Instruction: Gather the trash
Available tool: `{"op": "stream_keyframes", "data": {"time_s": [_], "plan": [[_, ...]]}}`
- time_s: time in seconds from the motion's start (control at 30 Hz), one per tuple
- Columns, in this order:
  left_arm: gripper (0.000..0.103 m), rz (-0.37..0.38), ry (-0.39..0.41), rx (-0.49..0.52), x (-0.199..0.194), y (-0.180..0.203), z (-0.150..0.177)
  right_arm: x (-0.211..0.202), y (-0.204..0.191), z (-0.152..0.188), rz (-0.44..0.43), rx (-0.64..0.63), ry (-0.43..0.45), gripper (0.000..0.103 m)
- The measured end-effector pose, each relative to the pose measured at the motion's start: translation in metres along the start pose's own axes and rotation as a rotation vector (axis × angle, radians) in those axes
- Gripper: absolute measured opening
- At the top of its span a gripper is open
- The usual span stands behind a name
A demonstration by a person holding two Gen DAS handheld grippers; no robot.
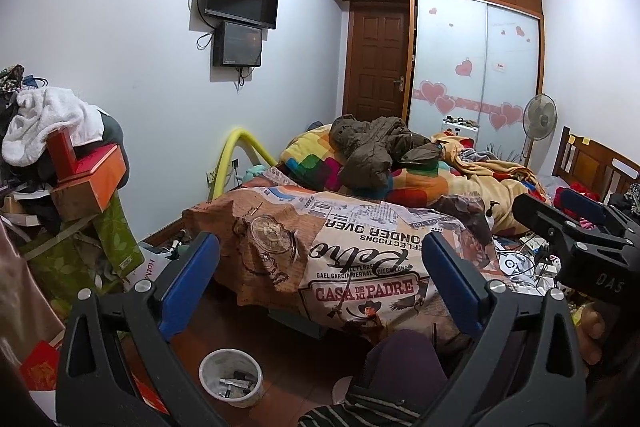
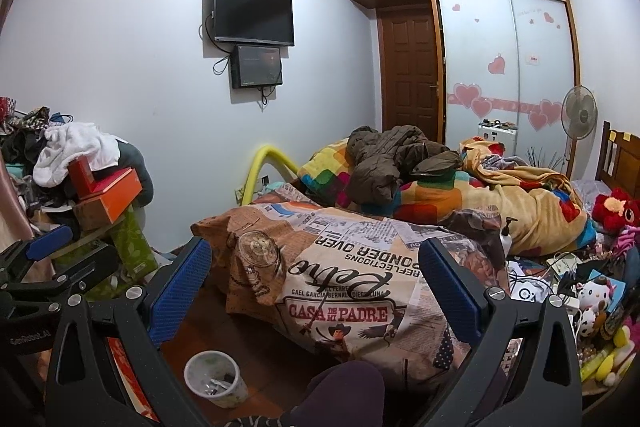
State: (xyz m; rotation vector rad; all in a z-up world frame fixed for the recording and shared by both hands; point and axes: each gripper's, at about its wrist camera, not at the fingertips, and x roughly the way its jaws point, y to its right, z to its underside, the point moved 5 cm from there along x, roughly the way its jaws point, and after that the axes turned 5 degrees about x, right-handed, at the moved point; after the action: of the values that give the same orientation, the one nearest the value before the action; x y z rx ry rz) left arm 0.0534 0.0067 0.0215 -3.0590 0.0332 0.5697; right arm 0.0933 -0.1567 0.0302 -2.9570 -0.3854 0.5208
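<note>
Trash was what I had come for, and the only clear candidate was the small white cup [image 1: 231, 377] on the wooden floor [image 1: 280, 359] by the foot of the bed [image 1: 360, 267], with dark scraps lying in its bottom. Both my tongs hung wide open and empty, raised and facing across the room: the left tongs [image 1: 320, 283] framed the printed bedcover, and the right tongs [image 2: 316, 287] did much the same just beside them. The cup sat low in both views, below and left of the gap between the jaws, near my knee [image 1: 404, 359].

I judged the cup light and thin-walled, likely to buckle under a hard squeeze and to tip and spill its scraps if nudged. The best hold seemed to be across the rim or upper wall, closed gently and kept upright. What the scraps were, I could not tell.
</note>
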Motion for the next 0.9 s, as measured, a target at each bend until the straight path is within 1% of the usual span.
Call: {"op": "stream_keyframes", "data": {"time_s": [0.9], "plan": [[0.102,0.010,-0.008,-0.020,0.0020,0.0083,0.0022,-0.0014,0.0032,-0.0012,-0.002,-0.008,-0.001,0.103]]}}
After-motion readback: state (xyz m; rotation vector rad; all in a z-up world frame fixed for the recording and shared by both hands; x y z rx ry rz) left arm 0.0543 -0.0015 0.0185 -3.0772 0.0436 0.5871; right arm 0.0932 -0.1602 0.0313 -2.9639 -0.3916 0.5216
